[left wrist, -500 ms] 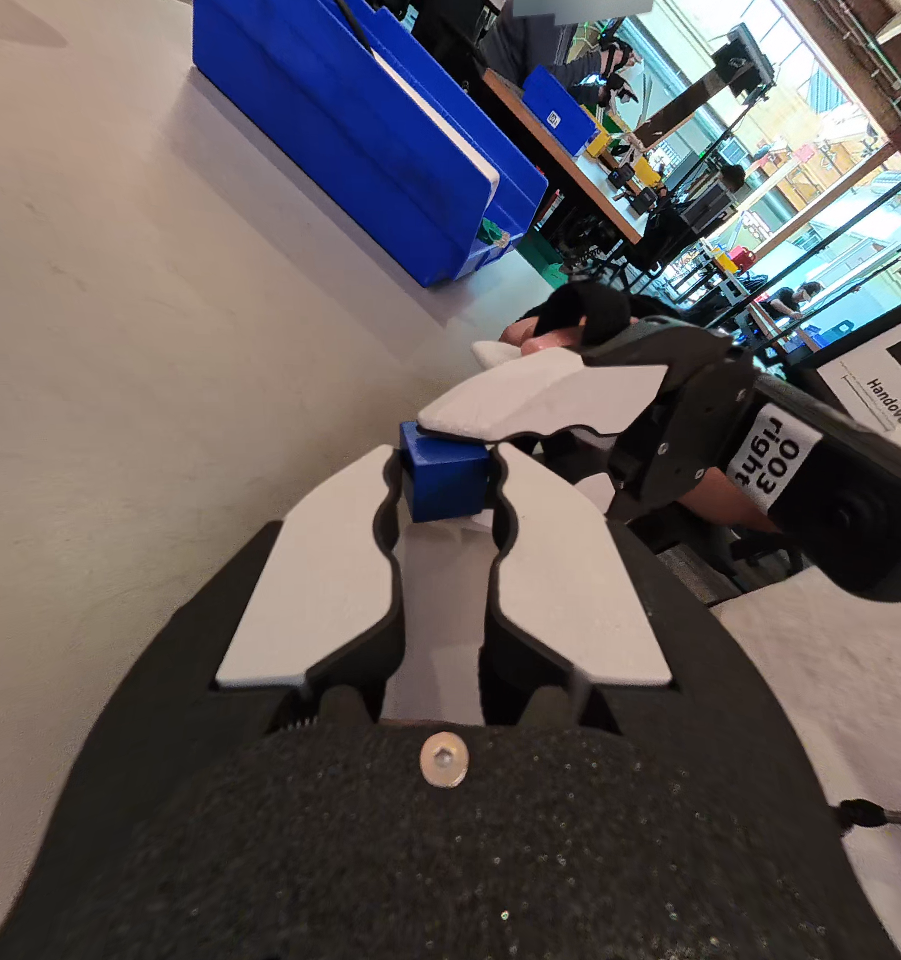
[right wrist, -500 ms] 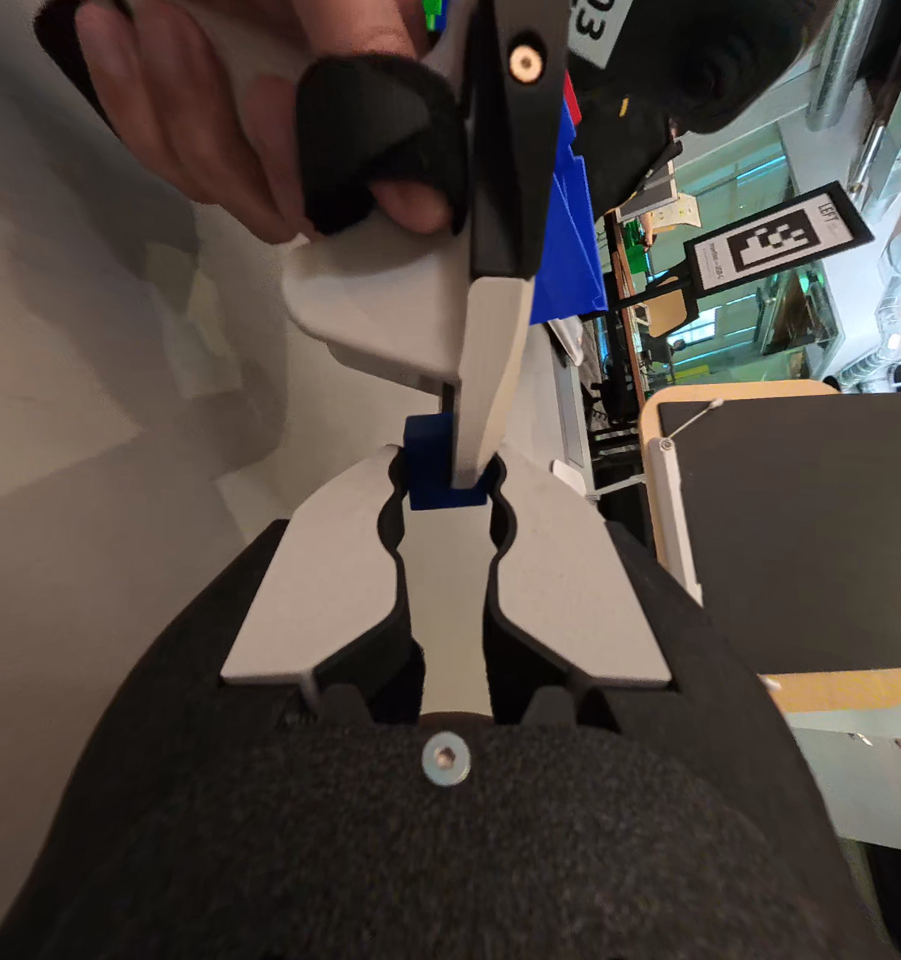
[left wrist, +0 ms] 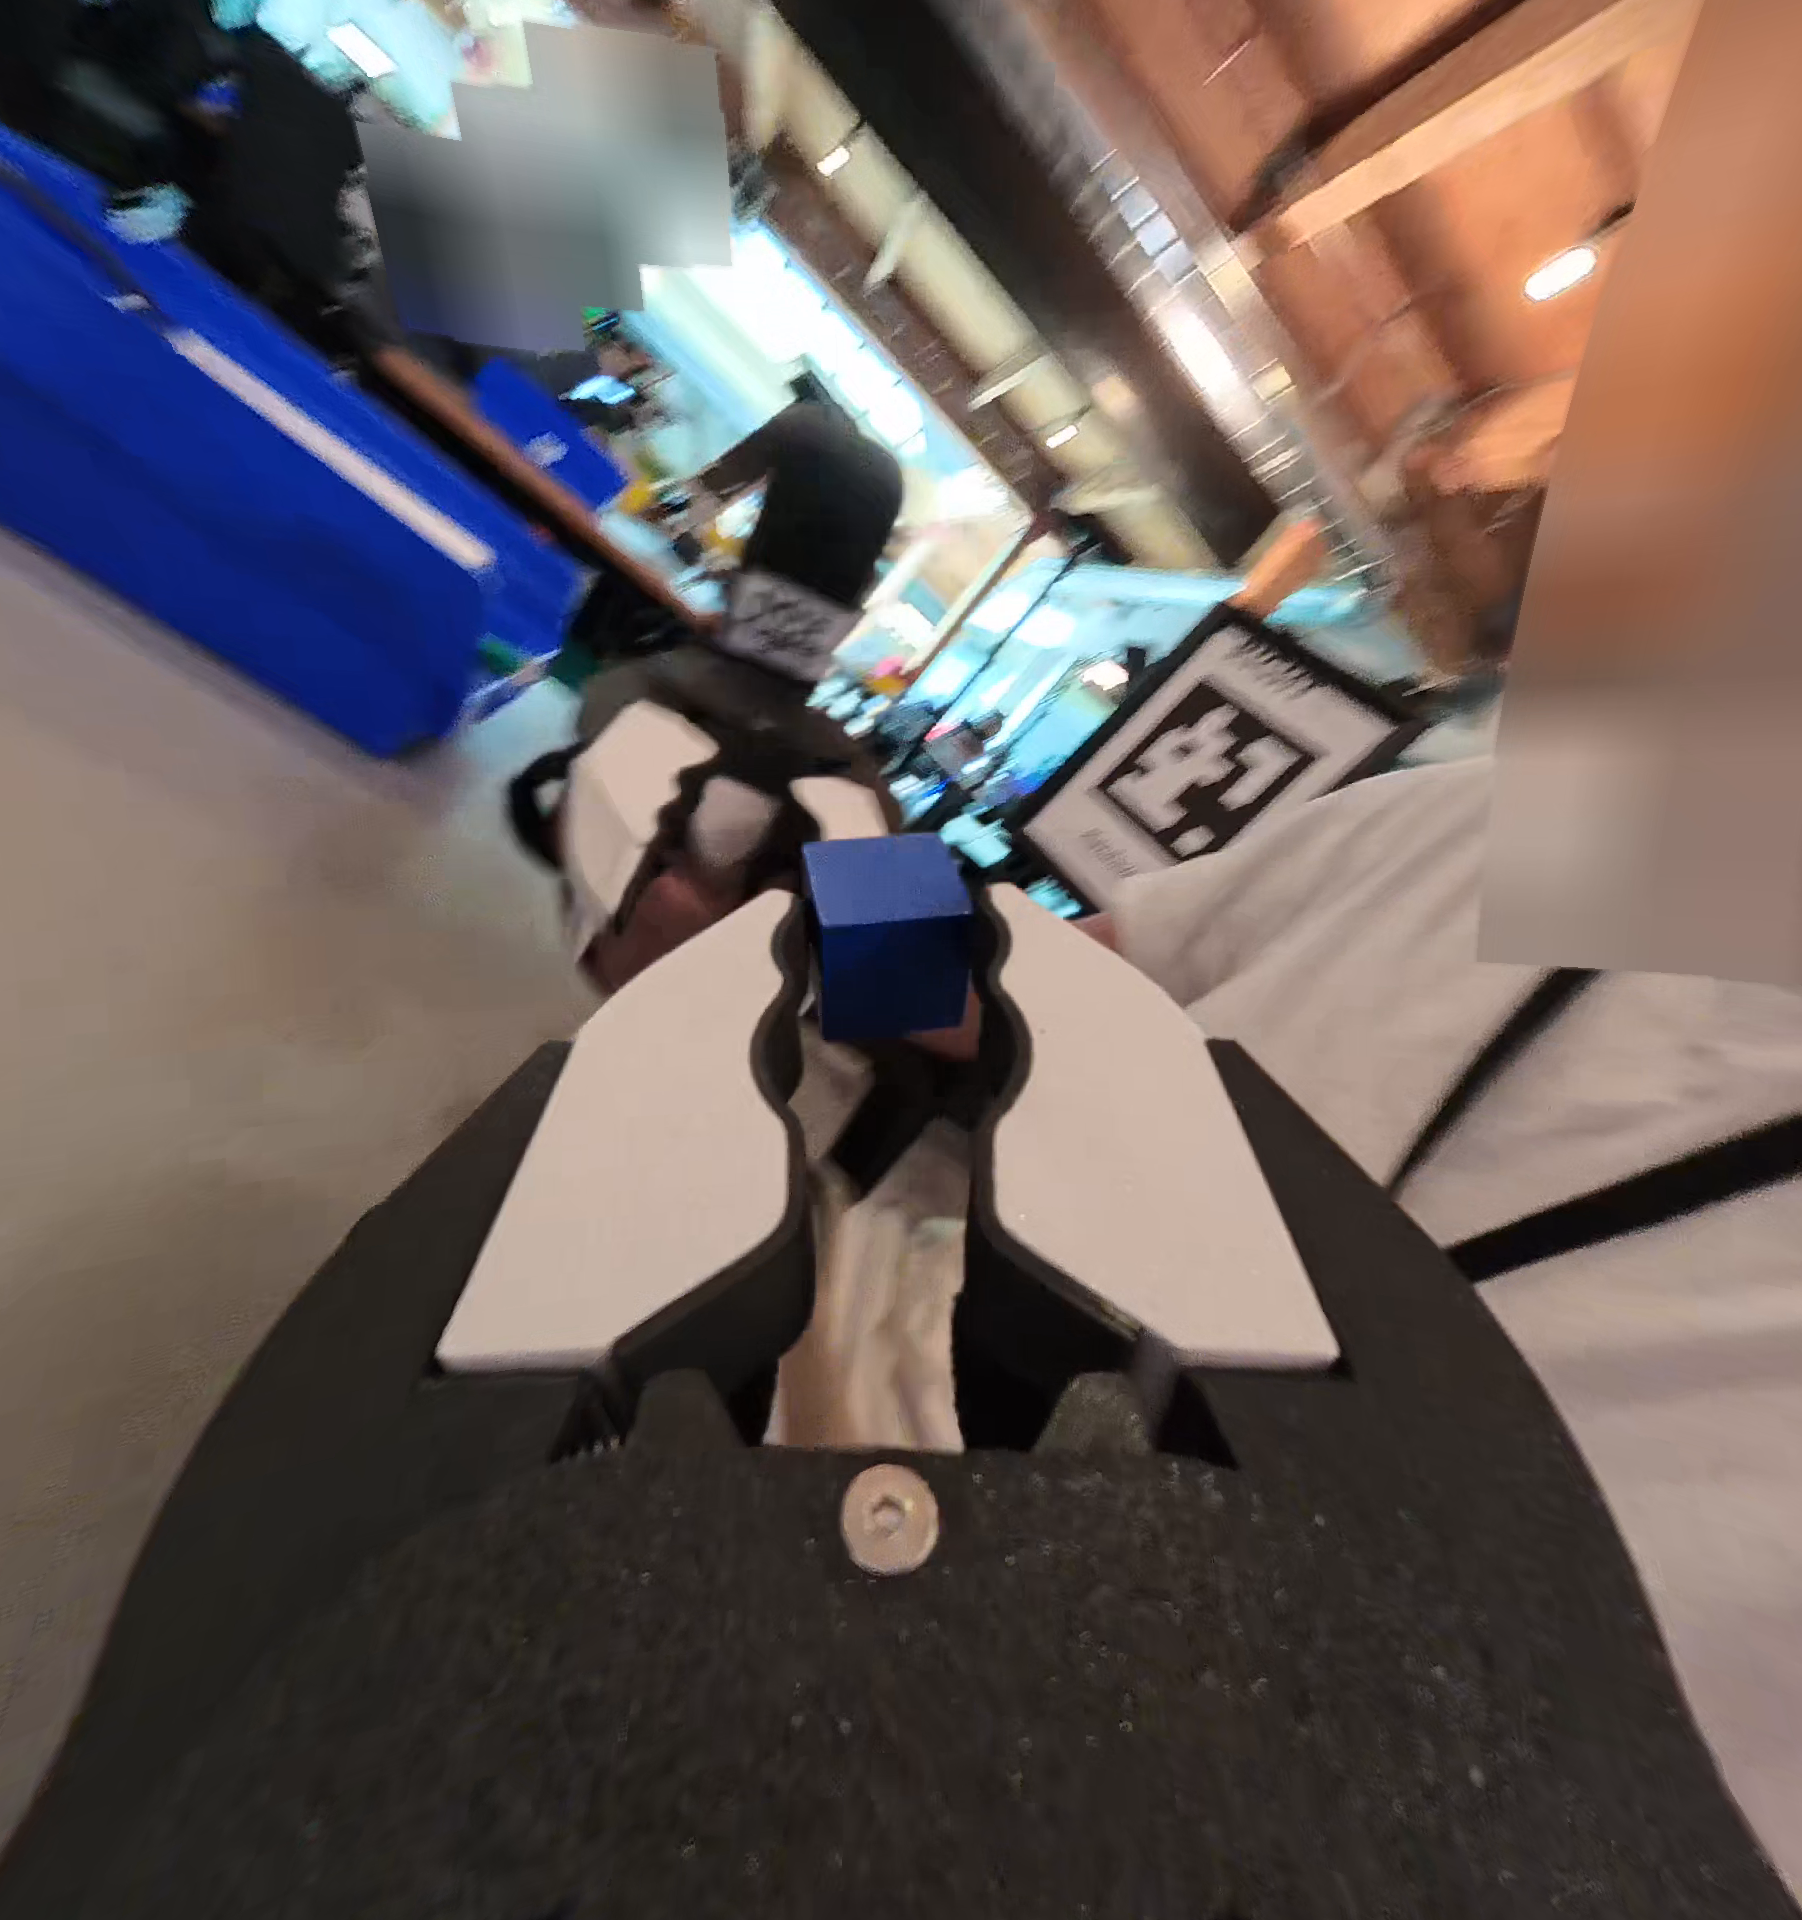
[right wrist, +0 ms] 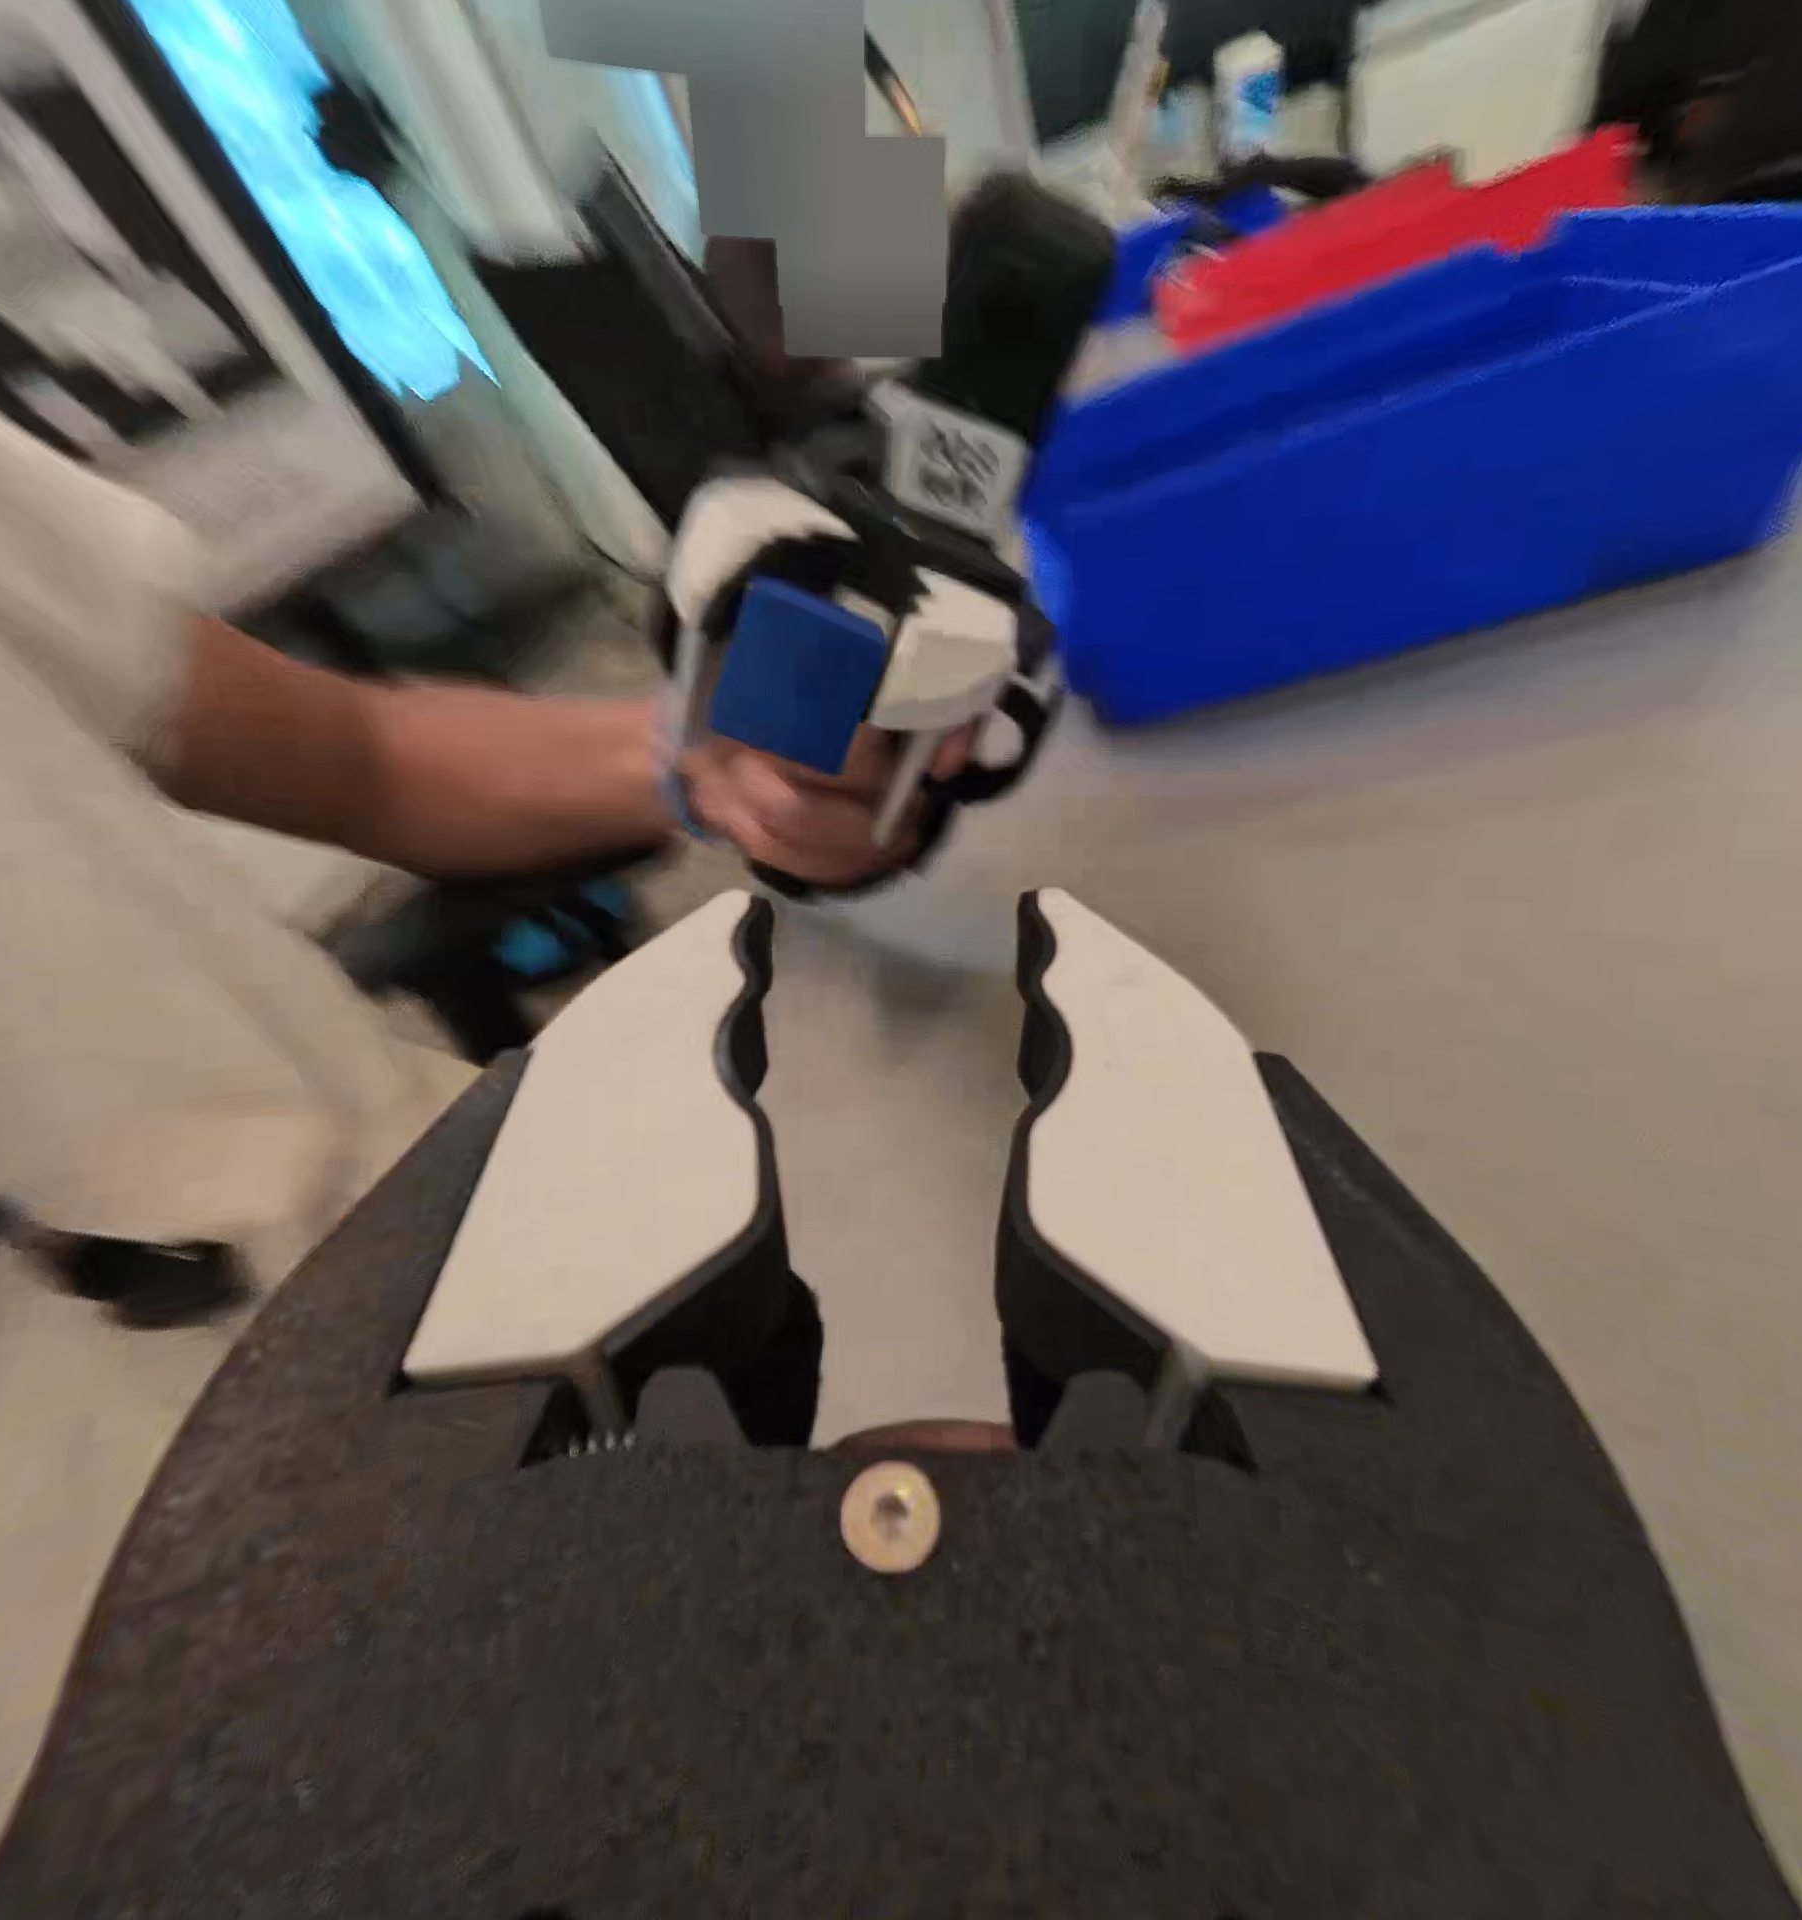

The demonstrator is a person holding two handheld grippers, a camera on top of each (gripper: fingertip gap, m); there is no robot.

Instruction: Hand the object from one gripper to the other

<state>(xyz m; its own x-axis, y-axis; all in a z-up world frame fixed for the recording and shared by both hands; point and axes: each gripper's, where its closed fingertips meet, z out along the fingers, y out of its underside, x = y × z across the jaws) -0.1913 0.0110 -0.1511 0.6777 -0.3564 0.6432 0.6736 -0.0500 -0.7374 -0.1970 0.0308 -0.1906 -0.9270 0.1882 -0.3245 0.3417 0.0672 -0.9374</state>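
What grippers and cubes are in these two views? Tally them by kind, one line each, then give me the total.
Grippers: 2 (left gripper shut on the cube; right gripper open and empty)
Blue cube: 1
Total: 3

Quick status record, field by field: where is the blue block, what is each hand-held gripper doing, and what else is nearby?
object: blue block
holder: left hand-held gripper, shut on the block at its fingertips
left hand-held gripper, seen from the right wrist view, block clamped between its white fingers
right hand-held gripper, jaws apart, nothing between them
gap between grippers: apart, not touching
handover: block with the left gripper only
surface: pale table
nearby: blue bin on the table, behind the left gripper
image quality: background motion-blurred
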